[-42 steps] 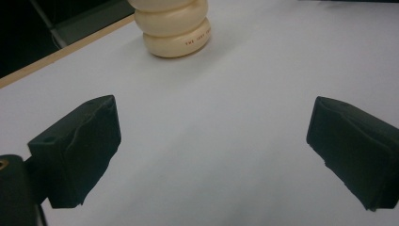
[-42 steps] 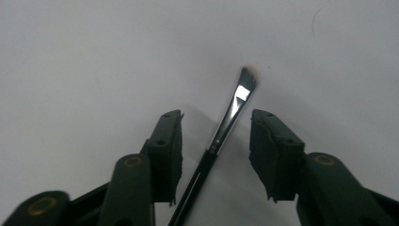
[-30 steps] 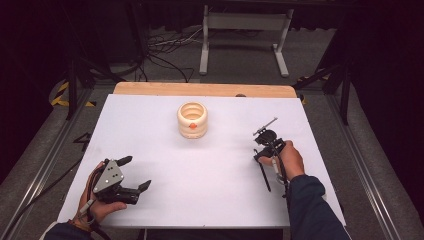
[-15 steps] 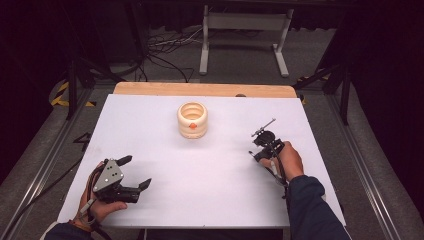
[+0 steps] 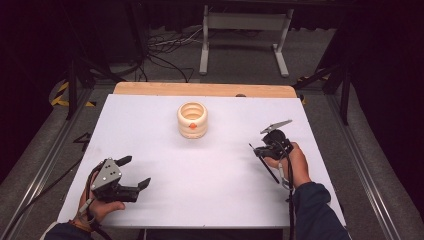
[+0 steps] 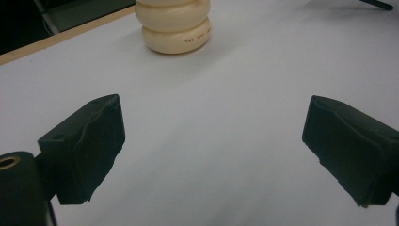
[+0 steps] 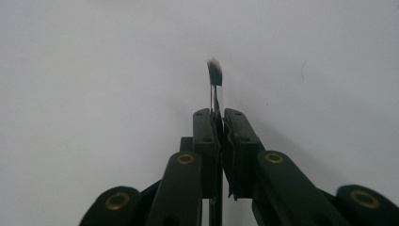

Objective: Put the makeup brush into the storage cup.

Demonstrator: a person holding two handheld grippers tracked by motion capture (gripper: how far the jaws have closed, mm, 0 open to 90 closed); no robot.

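Note:
A cream ribbed holder with an orange mark stands at the middle back of the white table; it also shows in the left gripper view. My right gripper is at the right, shut on a thin black brush whose handle slants back toward the hand. In the right gripper view the jaws press together on the brush, and its bristle tip sticks out above them. My left gripper rests at the front left, open and with nothing between its fingers.
A wooden strip runs along the table's back edge. Beyond it stand a metal frame and cables on the dark floor. Metal rails flank the table on both sides.
My right gripper has closed on the brush and risen a little, moving slightly toward the back; the brush handle now slants off the table. The left gripper has stayed put.

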